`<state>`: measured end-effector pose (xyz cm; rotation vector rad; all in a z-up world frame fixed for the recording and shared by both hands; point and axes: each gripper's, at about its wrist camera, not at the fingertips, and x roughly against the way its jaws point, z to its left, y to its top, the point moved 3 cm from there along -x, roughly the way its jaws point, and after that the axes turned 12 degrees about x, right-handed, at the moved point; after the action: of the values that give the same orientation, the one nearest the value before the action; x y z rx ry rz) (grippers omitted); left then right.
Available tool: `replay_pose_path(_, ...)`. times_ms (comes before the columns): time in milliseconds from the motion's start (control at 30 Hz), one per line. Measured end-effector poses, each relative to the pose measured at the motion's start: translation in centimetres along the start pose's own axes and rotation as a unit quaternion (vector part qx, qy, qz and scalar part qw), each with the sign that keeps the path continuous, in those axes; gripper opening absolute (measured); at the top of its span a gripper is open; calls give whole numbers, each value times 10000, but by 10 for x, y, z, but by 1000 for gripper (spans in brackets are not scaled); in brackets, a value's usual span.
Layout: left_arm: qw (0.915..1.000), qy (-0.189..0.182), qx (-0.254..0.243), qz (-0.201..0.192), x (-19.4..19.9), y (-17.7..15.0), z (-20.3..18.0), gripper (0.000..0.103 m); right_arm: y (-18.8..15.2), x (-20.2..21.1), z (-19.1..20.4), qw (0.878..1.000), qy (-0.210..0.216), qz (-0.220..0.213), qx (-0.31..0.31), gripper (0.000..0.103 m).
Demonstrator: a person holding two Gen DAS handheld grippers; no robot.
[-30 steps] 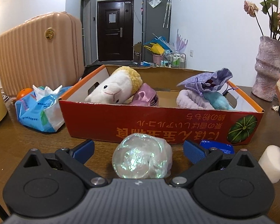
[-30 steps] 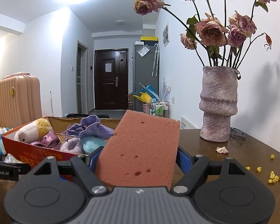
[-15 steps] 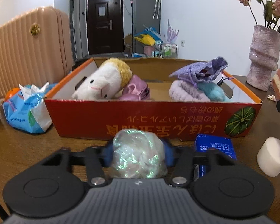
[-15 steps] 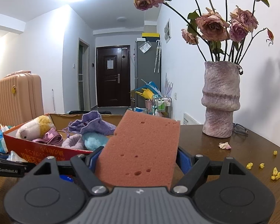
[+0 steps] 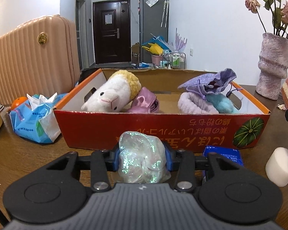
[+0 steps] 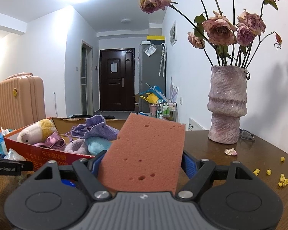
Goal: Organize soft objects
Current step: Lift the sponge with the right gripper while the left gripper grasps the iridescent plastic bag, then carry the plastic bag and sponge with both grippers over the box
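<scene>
Iridescent ball is being squeezed by closing left gripper; pink sponge is clamped in right gripper, beside red box.

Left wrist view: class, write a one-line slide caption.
Left claw closing on an iridescent ball before the red box of soft toys.

At your nine o'clock, the left gripper reads "GenRobot.AI"; the red box carries upside-down Japanese print.

A red cardboard box with orange lettering and a green pumpkin print holds a white-and-yellow plush sheep, while a salmon-pink porous sponge and an iridescent crinkled plastic ball shimmer nearby.
</scene>
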<state>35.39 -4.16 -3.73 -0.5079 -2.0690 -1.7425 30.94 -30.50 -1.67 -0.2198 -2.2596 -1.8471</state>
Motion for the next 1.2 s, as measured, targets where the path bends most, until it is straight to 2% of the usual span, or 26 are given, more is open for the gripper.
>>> replay_pose_path(600,9988,-153,-9,-475,22,10,-3,42,11,12,20,9994,-106,-297,137,79)
replay_pose_path(1200,9947,-336,355,-903,41,37,8,42,38,9,56,9984,33,-558,0,79)
